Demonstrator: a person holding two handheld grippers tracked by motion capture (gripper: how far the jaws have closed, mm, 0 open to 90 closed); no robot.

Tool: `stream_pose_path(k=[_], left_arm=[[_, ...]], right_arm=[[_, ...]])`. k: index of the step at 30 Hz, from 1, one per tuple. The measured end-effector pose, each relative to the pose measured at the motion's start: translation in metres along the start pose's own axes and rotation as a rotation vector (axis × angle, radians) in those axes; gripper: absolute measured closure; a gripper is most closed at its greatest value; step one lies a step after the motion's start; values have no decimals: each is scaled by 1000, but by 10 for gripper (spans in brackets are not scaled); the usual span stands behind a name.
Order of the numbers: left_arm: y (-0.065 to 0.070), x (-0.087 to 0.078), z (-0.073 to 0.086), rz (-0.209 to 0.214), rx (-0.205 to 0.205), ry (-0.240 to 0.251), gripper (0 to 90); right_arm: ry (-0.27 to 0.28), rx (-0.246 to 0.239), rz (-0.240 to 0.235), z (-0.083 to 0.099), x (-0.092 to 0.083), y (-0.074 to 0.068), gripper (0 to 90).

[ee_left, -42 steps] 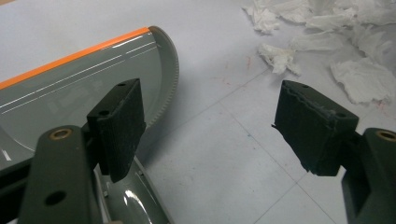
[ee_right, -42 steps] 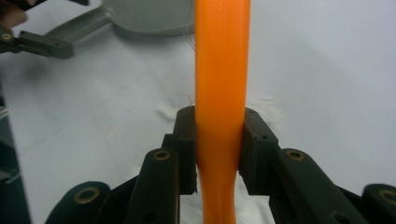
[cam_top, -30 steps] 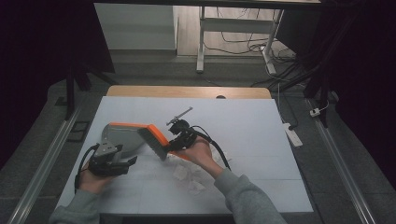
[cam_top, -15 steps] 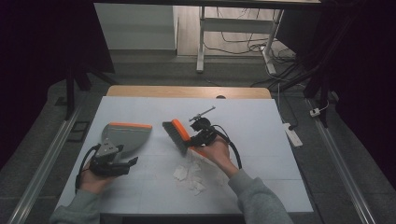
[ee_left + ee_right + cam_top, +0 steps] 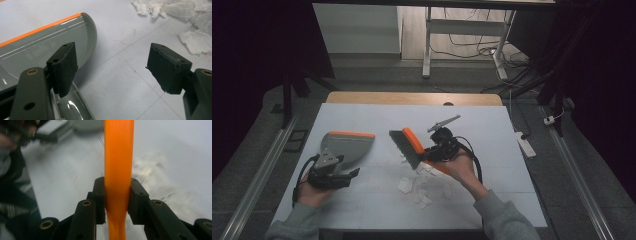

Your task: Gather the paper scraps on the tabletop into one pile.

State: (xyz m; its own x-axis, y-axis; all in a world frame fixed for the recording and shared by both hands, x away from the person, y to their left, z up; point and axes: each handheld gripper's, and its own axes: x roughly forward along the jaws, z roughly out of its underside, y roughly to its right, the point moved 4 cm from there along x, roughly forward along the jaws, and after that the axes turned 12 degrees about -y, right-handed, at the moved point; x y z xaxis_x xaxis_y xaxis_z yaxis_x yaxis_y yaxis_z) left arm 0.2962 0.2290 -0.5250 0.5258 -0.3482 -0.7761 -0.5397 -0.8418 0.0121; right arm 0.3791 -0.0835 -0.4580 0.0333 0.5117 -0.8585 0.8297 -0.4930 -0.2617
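A grey dustpan (image 5: pixel 344 145) with an orange lip lies flat on the white table, left of centre. My left gripper (image 5: pixel 343 175) rests just behind it, open, one jaw over the dustpan's (image 5: pixel 37 47) rear and nothing between the pads. My right gripper (image 5: pixel 432 155) is shut on the orange handle (image 5: pixel 118 165) of a hand brush (image 5: pixel 407 146). The brush hangs tilted above the table, grey bristles toward the left. Several crumpled white paper scraps (image 5: pixel 419 185) lie under and in front of the brush; the same scraps (image 5: pixel 185 17) show in the left gripper view.
The white mat (image 5: pixel 492 130) covers most of a wooden table whose far edge (image 5: pixel 412 98) shows. A metal rail (image 5: pixel 257 185) runs along the floor at the left. Cables and a desk leg (image 5: pixel 427 45) stand beyond the table.
My right gripper has carried the brush from beside the dustpan to the right, over the paper scraps. The left gripper and dustpan have stayed put.
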Motion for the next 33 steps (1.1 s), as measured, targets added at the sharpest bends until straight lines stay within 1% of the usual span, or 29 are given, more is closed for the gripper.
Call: stream_pose_path(k=[2, 4, 9, 12, 14, 16, 18, 19, 21, 23, 24, 25, 26, 27, 28, 31, 33], left_arm=[[0, 0, 0, 0, -4, 0, 250], [0, 0, 0, 0, -5, 0, 250], [-1, 0, 0, 0, -5, -1, 250], [-1, 0, 0, -2, -4, -2, 250], [0, 1, 0, -2, -3, -4, 250], [0, 1, 0, -2, -2, -3, 250], [1, 1, 0, -2, -1, -4, 250], [1, 1, 0, -3, -1, -4, 250], [0, 1, 1, -2, -1, -6, 250], [0, 2, 1, -1, -1, -9, 249], [0, 2, 1, 0, 0, -10, 250], [0, 2, 1, 0, 2, -11, 249], [0, 2, 1, 0, 2, -11, 249], [0, 2, 1, 0, 2, -10, 250], [0, 2, 1, 0, 1, -9, 249], [0, 2, 1, 1, 1, -11, 249], [1, 2, 1, 0, 2, -11, 249]], right_arm=[[-28, -16, -19, 7, 5, -8, 706], [-57, -46, -33, 12, 8, -17, 706], [-154, -148, -48, 21, 9, -41, 706], [-220, -206, -53, 28, 10, -52, 706], [-266, -239, -47, 33, 14, -57, 706], [-312, -258, -41, 36, 20, -60, 706], [-365, -288, -44, 39, 29, -62, 706], [-388, -293, -46, 39, 32, -63, 706], [-426, -309, -35, 38, 39, -61, 706], [-435, -298, -26, 34, 42, -57, 706], [-448, -306, -15, 31, 44, -53, 706], [-454, -298, 0, 29, 45, -50, 706], [-461, -286, 7, 26, 46, -47, 706], [-471, -287, 7, 23, 47, -42, 707], [-474, -280, 17, 20, 47, -38, 706], [-468, -269, 78, 9, 45, -23, 706], [-452, -243, 141, 3, 41, -13, 706]])
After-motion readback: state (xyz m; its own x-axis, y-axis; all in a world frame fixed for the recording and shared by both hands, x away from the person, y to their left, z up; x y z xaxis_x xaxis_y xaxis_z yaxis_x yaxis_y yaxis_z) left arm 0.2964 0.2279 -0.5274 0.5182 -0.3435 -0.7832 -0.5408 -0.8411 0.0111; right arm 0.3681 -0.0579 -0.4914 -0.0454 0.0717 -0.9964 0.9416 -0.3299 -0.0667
